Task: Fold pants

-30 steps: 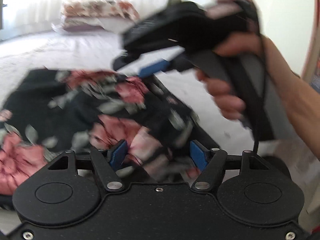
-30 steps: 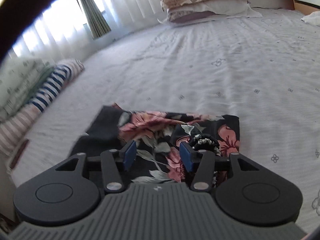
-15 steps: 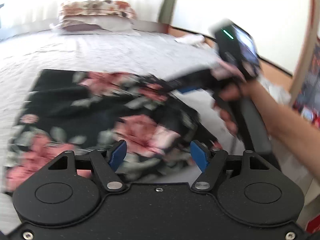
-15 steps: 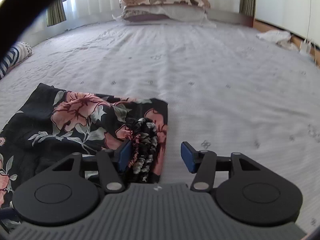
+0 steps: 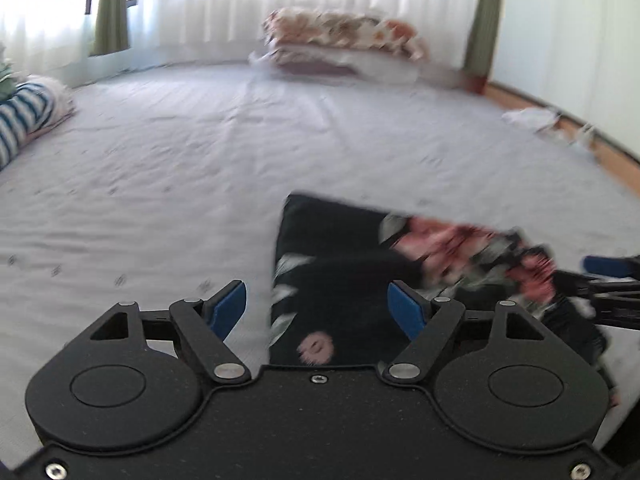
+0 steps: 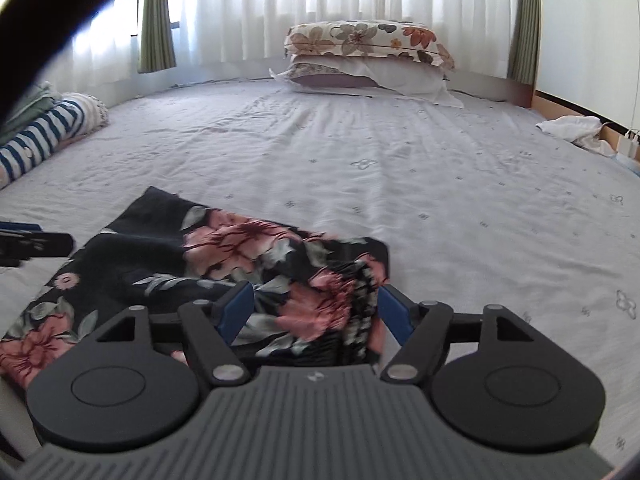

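So both sets of tongs are spreading their jaws right now and neither one is gripping anything. The left tongs stand wide, blue pads well apart; the left edge of the pants runs up between them, so the right pad sits over the dark fabric and the left pad over bare bed. Cloth lies under the gap, not pinched by it.

The right tongs are wide too and still opening. The gathered waistband end of the pants sits right in the gap, its bunched elastic edge just inside the right pad. The pads don't look like they're pressing on it, the fabric just lies there on the sheet.

The pants are the black ones with pink flowers, folded into a flattish, slightly skewed rectangle on the near part of the bed, right ahead of both tongs. From the right tongs they stretch off to the left, toward the tip of the other tongs poking in at the left edge. From the left tongs they run off to the right, where the other tongs' blue pad shows at the edge. That side of the left view is pretty motion-blurred, so no detail on the folds there.

Far ahead of the tongs: stacked pillows at the head of the bed under white curtains. Off to the left a striped bundle, off to the right a white cloth by the bed's edge
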The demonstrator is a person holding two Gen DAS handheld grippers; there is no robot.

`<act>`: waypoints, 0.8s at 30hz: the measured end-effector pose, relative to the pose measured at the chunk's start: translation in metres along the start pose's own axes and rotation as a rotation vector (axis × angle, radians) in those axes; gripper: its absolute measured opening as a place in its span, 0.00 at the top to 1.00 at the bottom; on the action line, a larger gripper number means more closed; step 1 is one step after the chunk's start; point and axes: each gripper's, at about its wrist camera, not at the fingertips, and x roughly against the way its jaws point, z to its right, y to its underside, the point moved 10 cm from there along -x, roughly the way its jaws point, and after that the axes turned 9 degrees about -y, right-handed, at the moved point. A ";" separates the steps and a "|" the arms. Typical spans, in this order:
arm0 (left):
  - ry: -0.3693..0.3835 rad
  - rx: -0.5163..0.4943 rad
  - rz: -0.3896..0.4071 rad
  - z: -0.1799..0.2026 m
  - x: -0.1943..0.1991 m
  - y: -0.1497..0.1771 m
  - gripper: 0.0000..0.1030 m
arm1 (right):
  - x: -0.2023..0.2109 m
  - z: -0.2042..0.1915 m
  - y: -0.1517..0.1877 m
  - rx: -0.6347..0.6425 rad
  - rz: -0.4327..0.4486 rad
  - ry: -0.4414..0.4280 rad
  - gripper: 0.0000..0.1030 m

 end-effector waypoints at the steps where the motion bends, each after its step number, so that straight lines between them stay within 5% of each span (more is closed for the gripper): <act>1: -0.004 0.000 -0.015 0.001 -0.004 0.006 0.25 | 0.002 -0.002 0.004 0.004 0.001 0.005 0.22; 11: -0.057 -0.023 -0.113 0.001 -0.027 0.052 0.25 | -0.011 0.004 0.057 0.017 -0.079 0.107 0.18; 24: -0.048 0.005 -0.096 -0.004 0.005 0.053 0.24 | 0.021 0.010 0.049 -0.118 0.029 0.055 0.14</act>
